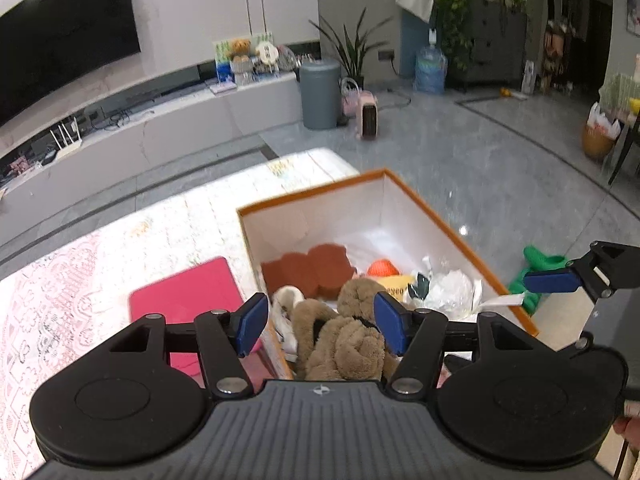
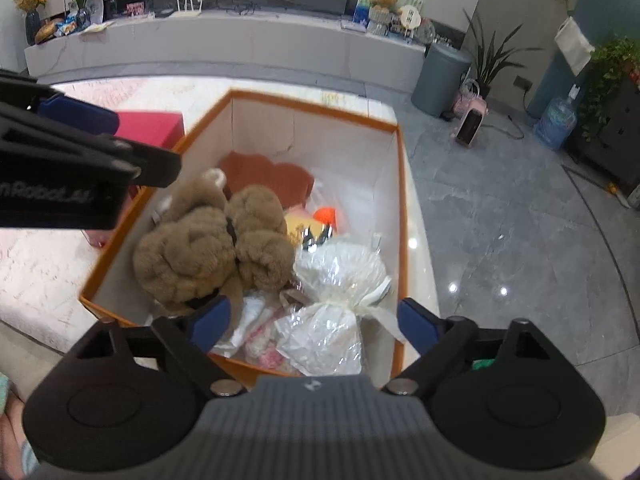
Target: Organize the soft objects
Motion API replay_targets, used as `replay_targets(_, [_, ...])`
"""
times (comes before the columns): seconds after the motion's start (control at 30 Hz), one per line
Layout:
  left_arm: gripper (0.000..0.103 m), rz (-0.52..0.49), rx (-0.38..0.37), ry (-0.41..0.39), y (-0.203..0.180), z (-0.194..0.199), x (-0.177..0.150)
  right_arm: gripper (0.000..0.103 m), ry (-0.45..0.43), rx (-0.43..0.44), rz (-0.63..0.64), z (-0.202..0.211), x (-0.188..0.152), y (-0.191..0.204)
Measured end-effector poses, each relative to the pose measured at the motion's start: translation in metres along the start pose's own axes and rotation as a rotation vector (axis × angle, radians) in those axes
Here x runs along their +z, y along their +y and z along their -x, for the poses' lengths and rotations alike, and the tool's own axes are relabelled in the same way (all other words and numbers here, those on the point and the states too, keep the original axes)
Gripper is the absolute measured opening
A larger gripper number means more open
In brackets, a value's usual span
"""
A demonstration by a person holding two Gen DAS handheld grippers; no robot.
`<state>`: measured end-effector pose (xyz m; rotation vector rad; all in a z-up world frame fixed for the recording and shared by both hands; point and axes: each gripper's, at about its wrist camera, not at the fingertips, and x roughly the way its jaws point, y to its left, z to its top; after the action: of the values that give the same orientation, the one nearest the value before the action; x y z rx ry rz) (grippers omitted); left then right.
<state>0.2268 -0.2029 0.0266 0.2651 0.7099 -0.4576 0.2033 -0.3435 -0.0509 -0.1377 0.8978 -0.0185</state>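
An orange-rimmed white box (image 1: 448, 228) (image 2: 402, 208) stands on a low table. A brown plush toy (image 1: 344, 332) (image 2: 212, 240) lies in its near corner. Beside it lie a rust-brown foam piece (image 1: 312, 268) (image 2: 272, 176), an orange ball (image 1: 382, 268) (image 2: 326, 214), and a white plastic-wrapped bundle (image 1: 448, 288) (image 2: 340, 296). My left gripper (image 1: 320, 322) is open above the plush, its pads apart from it. My right gripper (image 2: 314, 320) is open over the bundle at the box's near edge. Its fingertip (image 1: 552, 280) shows in the left wrist view.
A pink pad (image 1: 188, 300) (image 2: 148, 126) lies left of the box on the lace-covered table (image 1: 60, 300). A green toy (image 1: 536, 268) sits on the grey floor. A grey bin (image 1: 320, 94) (image 2: 440, 78), a small heater (image 1: 368, 116) and plants stand by the TV bench.
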Motion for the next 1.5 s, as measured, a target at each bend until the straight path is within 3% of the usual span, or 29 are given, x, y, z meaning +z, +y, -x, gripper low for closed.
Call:
replay_targets(0.2, [0.075,0.053,0.022,-0.112,0.025,0.041,-0.002,0.092,-0.116,-0.003,-0.078,0.042,0.014,-0.003])
replay_targets(0.4, [0.075,0.005,0.143,-0.274,0.038,0.087,-0.021,0.098,-0.341,0.036,-0.178,0.099,0.017,0.008])
replay_targets(0.53, [0.077,0.018,0.195,-0.330,0.044,0.113,-0.042,0.100,-0.451,0.048,-0.203,0.130,0.005,0.029])
replay_targets(0.67, [0.087,0.036,0.248,-0.395,0.047,0.137,-0.064,0.100,-0.513,0.062,-0.210,0.148,-0.013,0.056])
replay_targets(0.8, [0.088,0.023,0.315,-0.436,0.044,0.149,-0.089,0.100,-0.567,0.045,-0.217,0.159,-0.036,0.082])
replay_targets(0.93, [0.088,0.043,0.348,-0.432,0.044,0.151,-0.117,0.100,-0.613,0.012,-0.226,0.165,-0.065,0.104])
replay_targets(1.13, [0.088,0.161,0.333,-0.388,0.055,0.144,-0.147,0.100,-0.657,-0.055,-0.251,0.165,-0.101,0.125])
replay_targets(1.3, [0.088,0.235,0.294,-0.299,0.069,0.130,-0.162,0.100,-0.623,-0.058,-0.261,0.149,-0.116,0.136])
replay_targets(1.5, [0.088,0.234,0.299,-0.248,0.071,0.120,-0.175,0.100,-0.567,-0.042,-0.282,0.129,-0.127,0.144])
